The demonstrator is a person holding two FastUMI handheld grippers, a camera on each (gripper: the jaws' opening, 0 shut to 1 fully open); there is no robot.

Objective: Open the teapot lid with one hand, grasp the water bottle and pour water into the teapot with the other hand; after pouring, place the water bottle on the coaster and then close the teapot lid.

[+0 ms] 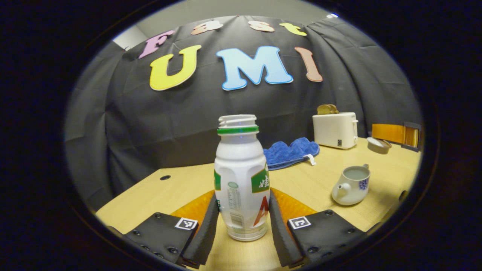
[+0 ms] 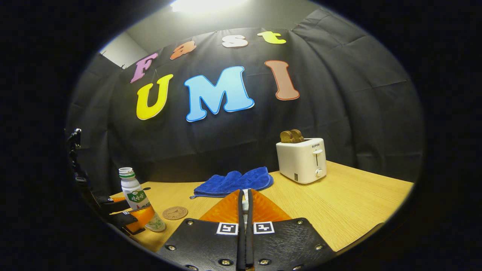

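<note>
Bottle (image 1: pixel 242 177) stands upright and capless on the worktop (image 1: pixel 180 188) in the left gripper view, flanked by the left gripper's (image 1: pixel 243 226) jaws, though whether they press on it I cannot tell; the teapot (image 1: pixel 352 186) sits open off right, water inside. Over to the right gripper view: the right gripper's (image 2: pixel 245 229) jaws are clenched, something pale pinched between them, likely the lid, while the coaster (image 2: pixel 175 212) waits just beside the bottle.

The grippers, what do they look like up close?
Each gripper, left and right, has two flat dark plates dotted with screws, each carrying a small square black-and-white marker. Behind the plates sit shiny orange see-through parts. The fingers are long, narrow bars with ribbed inner faces.
</note>
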